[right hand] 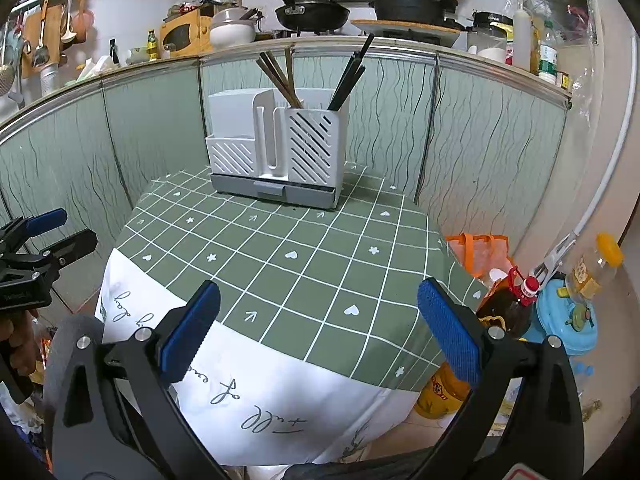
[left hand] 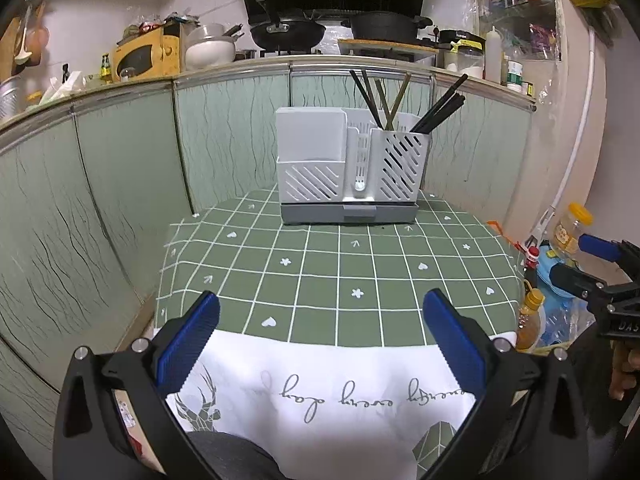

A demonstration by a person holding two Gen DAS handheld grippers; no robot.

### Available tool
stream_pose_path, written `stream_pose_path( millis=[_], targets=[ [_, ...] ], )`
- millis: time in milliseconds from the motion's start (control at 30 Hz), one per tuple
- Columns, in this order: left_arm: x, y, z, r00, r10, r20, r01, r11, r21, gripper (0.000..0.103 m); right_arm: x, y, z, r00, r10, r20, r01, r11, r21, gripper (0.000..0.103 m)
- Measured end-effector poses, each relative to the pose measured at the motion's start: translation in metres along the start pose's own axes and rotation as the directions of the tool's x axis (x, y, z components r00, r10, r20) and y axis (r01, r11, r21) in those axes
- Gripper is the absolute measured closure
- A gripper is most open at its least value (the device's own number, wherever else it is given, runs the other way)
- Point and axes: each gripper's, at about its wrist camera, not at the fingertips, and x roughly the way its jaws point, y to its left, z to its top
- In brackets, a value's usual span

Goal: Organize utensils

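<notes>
My white utensil holder (left hand: 352, 168) on the surface (left hand: 320, 272) keeps dark chopsticks (left hand: 438, 110) and brown chopsticks (left hand: 384, 100) in its right compartment; my left hand-held gripper (left hand: 320, 316) and right hand-held gripper (right hand: 318, 306) both gape apart, empty.

white slotted plastic utensil caddy on a grey drawer base (left hand: 352, 168) (right hand: 276, 152), upright at the far end of the green grid-patterned tablecloth (left hand: 320, 272) (right hand: 280, 248), close to the pale green panel wall behind. solid taller box section on the left, narrow slotted divider in the middle, diagonal-slotted bin on the right. brown wooden chopsticks (left hand: 384, 100) (right hand: 280, 80) standing tilted in the rear compartment, fanned apart. black chopsticks (left hand: 440, 108) (right hand: 350, 76) leaning rightward in the right bin, tips above the rim.
</notes>
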Motion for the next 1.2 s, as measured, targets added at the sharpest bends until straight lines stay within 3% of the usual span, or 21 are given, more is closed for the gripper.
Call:
stream_pose_path(
  millis=[500, 1200],
  targets=[
    [-0.014, -0.002, 0.008, 0.998, 0.033, 0.058, -0.035, 0.999, 0.021, 0.004, -0.007, -0.002, 0.001, 1.0, -0.013, 0.023, 0.013, 1.0, 0.003, 0.008],
    [-0.017, -0.004, 0.006, 0.998, 0.027, 0.051, -0.028, 1.0, 0.012, 0.004, -0.009, -0.006, -0.001, 1.0, -0.01, 0.017, 0.009, 1.0, 0.015, 0.008]
  ],
)
